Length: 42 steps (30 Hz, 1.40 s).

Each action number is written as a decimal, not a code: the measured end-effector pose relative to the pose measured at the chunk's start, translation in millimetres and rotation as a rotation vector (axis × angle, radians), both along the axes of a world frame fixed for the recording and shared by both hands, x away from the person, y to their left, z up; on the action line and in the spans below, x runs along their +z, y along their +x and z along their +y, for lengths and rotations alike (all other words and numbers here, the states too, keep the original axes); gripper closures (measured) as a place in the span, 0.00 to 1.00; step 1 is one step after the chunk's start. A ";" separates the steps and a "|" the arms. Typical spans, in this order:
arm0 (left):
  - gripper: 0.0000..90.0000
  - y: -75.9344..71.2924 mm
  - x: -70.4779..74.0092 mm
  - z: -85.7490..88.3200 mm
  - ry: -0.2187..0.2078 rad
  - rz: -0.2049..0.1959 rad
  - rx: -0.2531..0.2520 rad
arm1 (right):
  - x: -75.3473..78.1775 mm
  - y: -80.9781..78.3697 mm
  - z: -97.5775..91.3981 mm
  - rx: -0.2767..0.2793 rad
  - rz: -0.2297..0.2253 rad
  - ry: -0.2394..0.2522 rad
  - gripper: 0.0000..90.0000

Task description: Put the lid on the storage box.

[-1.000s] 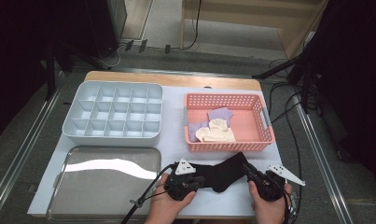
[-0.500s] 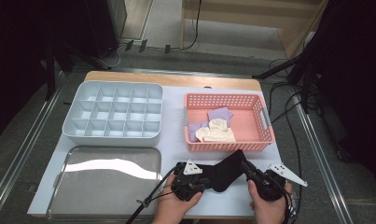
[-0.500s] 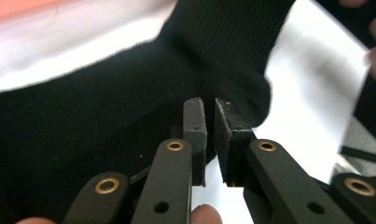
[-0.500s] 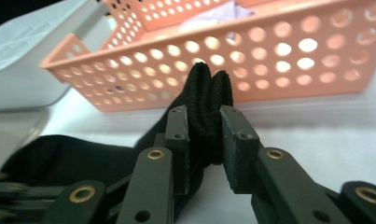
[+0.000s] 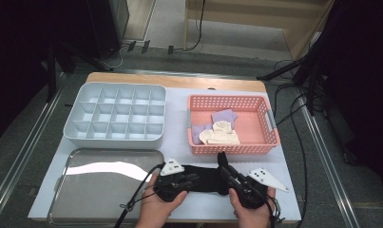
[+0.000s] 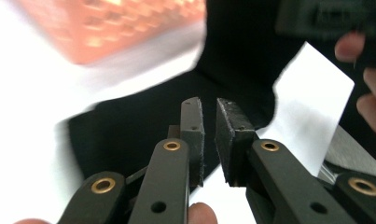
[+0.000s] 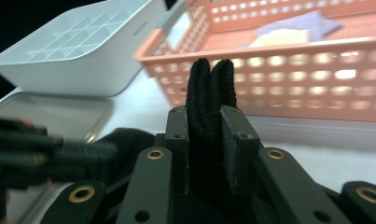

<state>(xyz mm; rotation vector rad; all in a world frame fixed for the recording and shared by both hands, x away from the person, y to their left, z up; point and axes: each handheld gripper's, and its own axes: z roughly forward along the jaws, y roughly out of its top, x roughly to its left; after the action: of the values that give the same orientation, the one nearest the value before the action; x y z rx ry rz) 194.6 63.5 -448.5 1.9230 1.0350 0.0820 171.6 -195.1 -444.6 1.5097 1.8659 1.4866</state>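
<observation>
**Black sock stretched between two tools at the near edge of the surface**

High view: a black sock (image 5: pixel 205 178) lies across the near edge of the white surface (image 5: pixel 293 190), just in front of the pink basket (image 5: pixel 270 121). The left tool (image 5: pixel 191 178) points at its left end and the right tool (image 5: pixel 223 161) rises at its right end, each carried by a hand coming in from the near edge. The basket sits toward the far right corner and holds purple cloths (image 5: pixel 225 116) and cream socks (image 5: pixel 221 137). A grey compartment tray (image 5: pixel 114 114) sits toward the far left corner, and a shiny metal tray (image 5: pixel 84 190) lies at the near left corner.

Left gripper view: the left tool (image 6: pixel 209 135) shows its two jaws with a narrow gap between the pads; the jaws have just been opening, and nothing is pinched between them. The black sock (image 6: pixel 143 126) lies on the surface right behind and below the tips. The basket (image 6: pixel 115 28) is a blurred shape at the top, and fingers of the other hand (image 6: pixel 370 93) show at the right edge.

Right gripper view: the right tool (image 7: pixel 209 119) is clamped on a doubled fold of the black sock (image 7: pixel 210 84), which sticks up above the pads. The basket (image 7: pixel 288 70) stands just behind it, with a purple cloth (image 7: pixel 302 23) inside, and the compartment tray (image 7: pixel 78 51) sits further left. The metal tray (image 7: pixel 50 114) lies below that, with the left tool (image 7: pixel 59 156) blurred at the left.
</observation>
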 end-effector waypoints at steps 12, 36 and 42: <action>0.90 4.4 -9.5 45.3 -0.012 0.029 0.085 | -21.9 -6.0 78.7 0.131 0.034 -0.074 0.84; 0.87 6.6 -15.8 46.7 -0.023 0.041 0.070 | -46.8 0.1 6.9 -0.014 0.181 -0.011 0.63; 0.87 7.9 -20.1 43.0 -0.021 0.068 0.049 | -51.8 0.9 16.1 0.040 0.189 -0.019 0.80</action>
<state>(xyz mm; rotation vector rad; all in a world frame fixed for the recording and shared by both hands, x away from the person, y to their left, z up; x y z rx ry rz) 202.5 106.5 -468.6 1.8933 1.1241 0.0333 172.4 -179.0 -496.4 1.6644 2.0204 1.3801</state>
